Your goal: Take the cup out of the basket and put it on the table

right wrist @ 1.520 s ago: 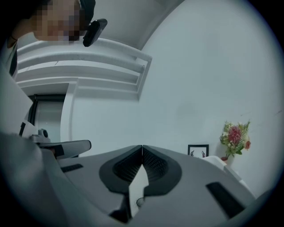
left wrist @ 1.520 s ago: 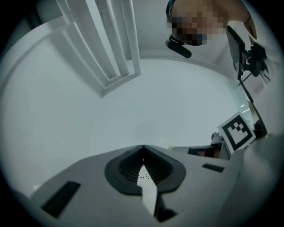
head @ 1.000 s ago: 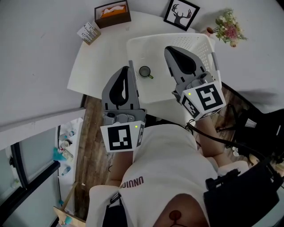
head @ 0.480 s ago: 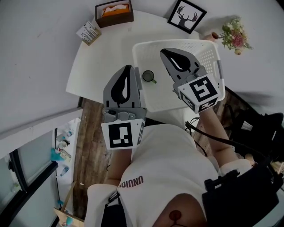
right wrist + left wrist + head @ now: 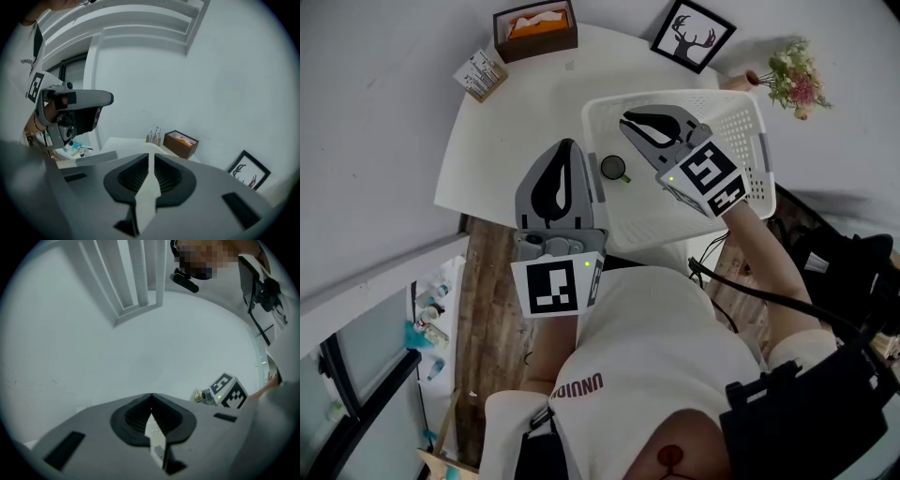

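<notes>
A small dark green cup (image 5: 613,168) stands inside the white basket (image 5: 675,97), near its left wall. The basket rests on the right part of the round white table (image 5: 516,122). My right gripper (image 5: 625,119) hovers over the basket, just beyond and right of the cup, pointing left, jaws shut with nothing held (image 5: 150,154). My left gripper (image 5: 570,142) hangs over the table's near edge, just left of the basket and cup, shut and empty (image 5: 151,394). Neither gripper view shows the cup.
A brown tissue box (image 5: 534,28) and a small holder with sticks (image 5: 481,70) sit at the table's far left. A framed deer picture (image 5: 686,36) leans at the back, with flowers (image 5: 792,70) to the right. Below the left edge is wooden floor (image 5: 487,281).
My right gripper has swung left and farther across the basket, its tips now beside the cup. The left gripper has stayed almost still.
</notes>
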Motion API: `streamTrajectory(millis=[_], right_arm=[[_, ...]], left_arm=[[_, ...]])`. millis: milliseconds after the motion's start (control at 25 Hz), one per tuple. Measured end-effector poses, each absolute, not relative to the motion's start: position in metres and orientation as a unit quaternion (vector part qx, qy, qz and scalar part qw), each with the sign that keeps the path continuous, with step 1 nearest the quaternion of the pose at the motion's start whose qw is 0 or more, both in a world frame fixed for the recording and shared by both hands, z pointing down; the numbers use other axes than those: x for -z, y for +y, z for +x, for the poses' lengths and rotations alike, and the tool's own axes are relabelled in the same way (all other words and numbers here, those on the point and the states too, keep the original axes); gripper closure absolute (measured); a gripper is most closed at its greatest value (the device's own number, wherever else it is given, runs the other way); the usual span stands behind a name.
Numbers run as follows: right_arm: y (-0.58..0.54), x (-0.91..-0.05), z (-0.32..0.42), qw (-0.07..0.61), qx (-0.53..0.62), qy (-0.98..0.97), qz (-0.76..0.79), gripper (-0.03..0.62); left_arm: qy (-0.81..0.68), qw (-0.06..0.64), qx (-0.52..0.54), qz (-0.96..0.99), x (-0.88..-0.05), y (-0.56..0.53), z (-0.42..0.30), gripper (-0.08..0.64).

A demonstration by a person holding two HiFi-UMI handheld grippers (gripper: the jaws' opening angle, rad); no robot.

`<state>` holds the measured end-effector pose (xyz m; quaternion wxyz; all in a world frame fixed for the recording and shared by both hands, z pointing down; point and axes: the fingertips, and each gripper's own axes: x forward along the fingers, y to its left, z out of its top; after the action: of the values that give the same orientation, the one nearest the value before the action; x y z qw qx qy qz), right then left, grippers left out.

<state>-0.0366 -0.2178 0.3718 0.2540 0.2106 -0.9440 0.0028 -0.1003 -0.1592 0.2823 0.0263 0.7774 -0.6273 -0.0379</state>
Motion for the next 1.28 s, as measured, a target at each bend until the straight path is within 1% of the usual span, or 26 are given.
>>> streamTrajectory(millis=[120,280,800,1280], right_arm=[[-0.219,-0.384,-0.04,0.275,0.001,-0.941,0.196,0.54],[-0.22,-0.402,-0.044,0.301,0.001,-0.936,0.181,0.528],[-0.205,-0.465,-0.05,0.37,-0.023,-0.922,0.109,0.528],[-0.2,-0.506,-0.045,0.416,-0.062,-0.903,0.093,0.526]], left_arm=[[-0.625,0.031,0.04,0.779,-0.284,-0.163,-0.101,0.548],[-0.622,0.033,0.038,0.781,-0.287,-0.167,-0.102,0.548],[-0.624,0.033,0.04,0.78,-0.29,-0.177,-0.105,0.548],[-0.618,0.037,0.036,0.784,-0.295,-0.182,-0.103,0.548]])
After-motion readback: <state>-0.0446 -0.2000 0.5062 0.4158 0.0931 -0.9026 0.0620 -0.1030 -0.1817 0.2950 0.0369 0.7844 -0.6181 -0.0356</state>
